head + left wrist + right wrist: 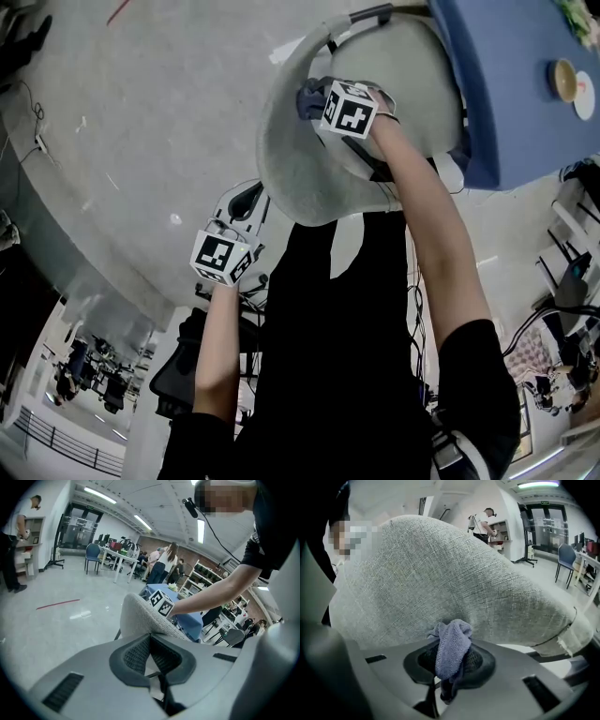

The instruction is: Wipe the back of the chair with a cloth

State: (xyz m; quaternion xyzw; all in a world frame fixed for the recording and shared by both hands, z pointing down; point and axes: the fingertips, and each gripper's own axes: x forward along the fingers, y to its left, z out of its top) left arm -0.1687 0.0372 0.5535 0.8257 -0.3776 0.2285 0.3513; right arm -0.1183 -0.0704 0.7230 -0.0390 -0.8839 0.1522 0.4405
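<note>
A grey fabric chair (pixel 286 150) stands in front of me, its back curving toward me. My right gripper (pixel 314 99) is shut on a bluish-grey cloth (pixel 451 645) and presses it against the chair back (pixel 440 573), whose weave fills the right gripper view. That cloth (pixel 307 97) shows as a dark wad beside the marker cube in the head view. My left gripper (pixel 246 201) hangs lower left, clear of the chair, its jaws together with nothing between them. In the left gripper view, the left gripper (pixel 151 638) points at the chair back (pixel 139 618) from a short distance.
A table with a blue cover (pixel 506 84) stands just behind the chair, with a bowl (pixel 563 79) on it. Several people stand around tables farther back (pixel 161 566). A red line (pixel 58 603) marks the grey floor. Shelving and chairs crowd the right side.
</note>
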